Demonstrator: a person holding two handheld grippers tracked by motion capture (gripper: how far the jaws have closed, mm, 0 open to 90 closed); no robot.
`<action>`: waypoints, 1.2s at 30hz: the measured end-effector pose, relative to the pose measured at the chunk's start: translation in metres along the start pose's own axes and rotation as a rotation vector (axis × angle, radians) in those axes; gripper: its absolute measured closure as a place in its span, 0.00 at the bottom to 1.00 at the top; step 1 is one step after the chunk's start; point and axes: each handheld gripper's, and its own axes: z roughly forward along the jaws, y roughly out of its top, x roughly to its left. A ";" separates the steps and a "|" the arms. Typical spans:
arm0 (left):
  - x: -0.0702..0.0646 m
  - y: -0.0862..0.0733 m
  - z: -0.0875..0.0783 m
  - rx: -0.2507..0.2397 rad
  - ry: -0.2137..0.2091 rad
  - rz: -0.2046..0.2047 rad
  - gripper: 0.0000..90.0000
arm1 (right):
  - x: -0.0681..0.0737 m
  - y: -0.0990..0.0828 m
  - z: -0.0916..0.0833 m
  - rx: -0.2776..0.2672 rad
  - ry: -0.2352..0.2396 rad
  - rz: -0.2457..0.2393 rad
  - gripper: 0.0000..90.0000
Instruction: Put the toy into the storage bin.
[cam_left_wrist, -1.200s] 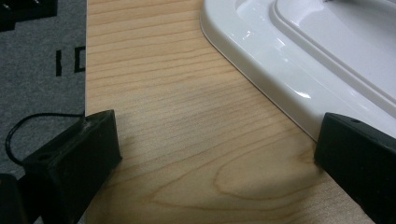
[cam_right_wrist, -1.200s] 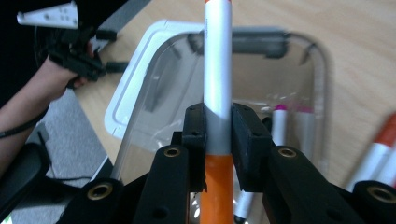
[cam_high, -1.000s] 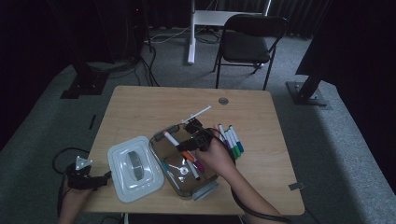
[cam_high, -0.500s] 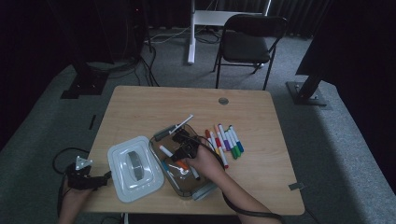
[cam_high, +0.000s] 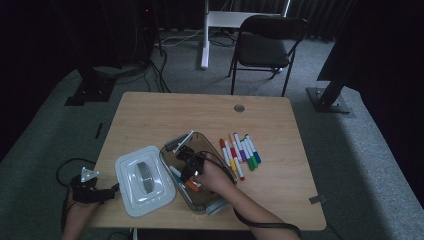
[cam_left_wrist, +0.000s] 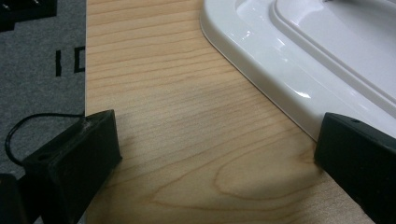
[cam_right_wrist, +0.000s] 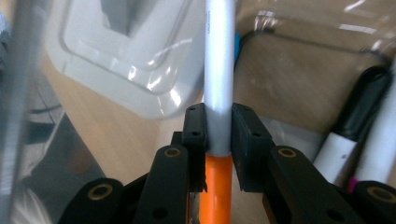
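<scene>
My right gripper (cam_high: 189, 167) reaches down into the clear plastic container (cam_high: 210, 143) at the table's middle. Its jaws (cam_right_wrist: 218, 122) are shut on a white marker (cam_right_wrist: 218, 70) with an orange cap (cam_high: 192, 186), and the barrel points toward the white lid (cam_right_wrist: 126, 60). More markers lie in the container, one black-capped (cam_right_wrist: 362, 109). My left gripper (cam_high: 114, 191) rests at the table's near left corner. Its jaws (cam_left_wrist: 217, 154) stand wide open over bare wood, beside the edge of the lid (cam_left_wrist: 299, 60).
The lid (cam_high: 145, 180) lies flat to the left of the container. Several coloured markers (cam_high: 240, 152) lie in a row to its right. A cable grommet (cam_high: 239, 107) sits near the far edge. A folding chair (cam_high: 265, 45) stands behind the table.
My right gripper has come down and to the left, from above the container's far side into it, keeping hold of the marker. The left gripper has not moved.
</scene>
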 end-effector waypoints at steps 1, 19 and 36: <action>0.000 0.000 0.000 0.000 0.000 0.000 0.01 | 0.000 0.000 0.003 0.012 -0.005 -0.006 0.85; 0.000 0.000 0.000 0.000 0.000 0.001 0.01 | 0.002 0.001 0.028 0.150 0.007 -0.039 0.80; 0.000 0.000 0.000 0.000 -0.001 0.001 0.01 | -0.006 -0.008 0.002 0.077 -0.019 -0.023 0.75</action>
